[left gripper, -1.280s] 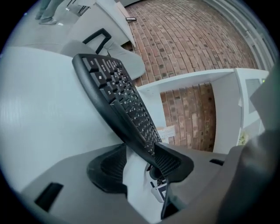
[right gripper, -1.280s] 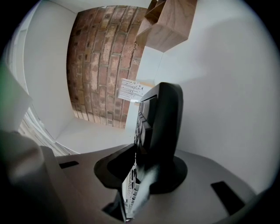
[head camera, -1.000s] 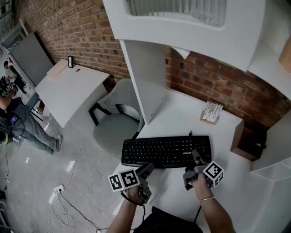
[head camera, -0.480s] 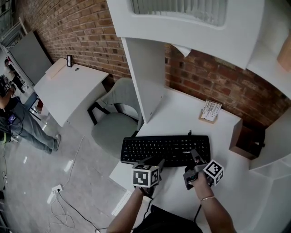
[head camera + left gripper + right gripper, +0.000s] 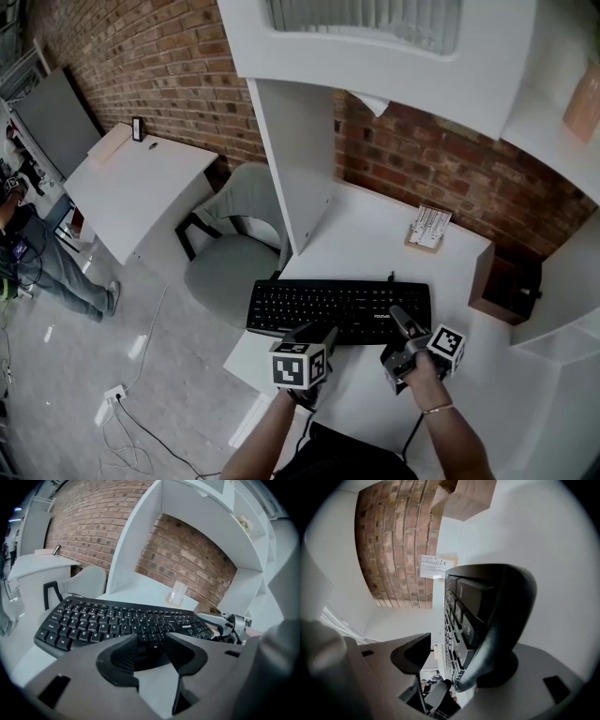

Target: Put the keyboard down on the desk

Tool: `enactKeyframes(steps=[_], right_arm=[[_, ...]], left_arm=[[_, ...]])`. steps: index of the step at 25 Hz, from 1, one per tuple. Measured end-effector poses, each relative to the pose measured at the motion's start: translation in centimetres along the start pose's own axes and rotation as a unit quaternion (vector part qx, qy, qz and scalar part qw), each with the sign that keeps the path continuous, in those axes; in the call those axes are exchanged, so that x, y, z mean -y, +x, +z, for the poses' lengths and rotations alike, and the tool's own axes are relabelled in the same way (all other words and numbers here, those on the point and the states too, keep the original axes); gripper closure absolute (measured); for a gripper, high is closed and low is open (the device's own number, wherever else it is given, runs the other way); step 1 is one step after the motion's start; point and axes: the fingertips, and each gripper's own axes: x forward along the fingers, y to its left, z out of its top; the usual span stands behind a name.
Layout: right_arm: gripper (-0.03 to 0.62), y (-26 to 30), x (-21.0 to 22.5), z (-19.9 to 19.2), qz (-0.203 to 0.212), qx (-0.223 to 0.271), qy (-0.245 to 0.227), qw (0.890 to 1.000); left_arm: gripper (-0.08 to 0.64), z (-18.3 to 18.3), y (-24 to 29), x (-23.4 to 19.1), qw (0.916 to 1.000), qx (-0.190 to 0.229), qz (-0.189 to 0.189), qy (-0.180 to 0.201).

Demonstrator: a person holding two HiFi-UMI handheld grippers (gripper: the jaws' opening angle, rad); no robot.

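You are holding both grippers at the keyboard [image 5: 339,310], which is lying flat on the white desk [image 5: 375,239] with its long front edge facing you. Your left gripper [image 5: 314,335] is sitting at the keyboard's front edge, a little left of its middle. Its fingers [image 5: 123,656] are standing apart and gripping nothing, and the keyboard's edge is showing just past their tips. Your right gripper [image 5: 401,328] is sitting at the keyboard's right end, and its jaws are opening. The keyboard's end is lying between them, but a gap is showing on one side, so they are not clamping it. Beyond the keyboard a small holder of white cards [image 5: 427,230] is standing on the desk, and off to the keyboard's left a grey chair [image 5: 230,267] is sitting.
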Motion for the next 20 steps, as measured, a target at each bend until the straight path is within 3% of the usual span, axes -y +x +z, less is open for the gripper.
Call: enactKeyframes(steps=[3,6,8,11,17,20], right_arm=[[0.325,0.1,0.2,0.1,0.0,0.002,0.003,1.0],[0.325,0.0,-0.1,0.1,-0.002,0.007,0.003,1.0],[0.325,-0.1,-0.2,0.1,-0.001,0.011,0.004,1.0],[0.325,-0.2,-0.6,0.1,0.002,0.016,0.006,1.0],[0.325,-0.4,-1.1,0.1,0.011,0.019,0.007,1.0],[0.325,-0.3,-0.6,0.2,0.015,0.018,0.005,1.0]], left_arm=[[0.374,-0.3,-1.0,2.0,0.9992,0.011,-0.02,0.033],[0.374,-1.1,-1.5,4.8,0.9891,0.005,-0.017,0.146],[0.374,-2.5,-1.4,6.9,0.9841,-0.012,-0.037,0.173],[0.374,-5.4,-0.6,8.1,0.9903,-0.05,-0.07,0.109],[0.373,-6.6,1.1,5.6,0.9963,-0.068,-0.05,0.012],[0.371,-5.7,1.7,5.0,0.9969,-0.061,-0.048,-0.003]])
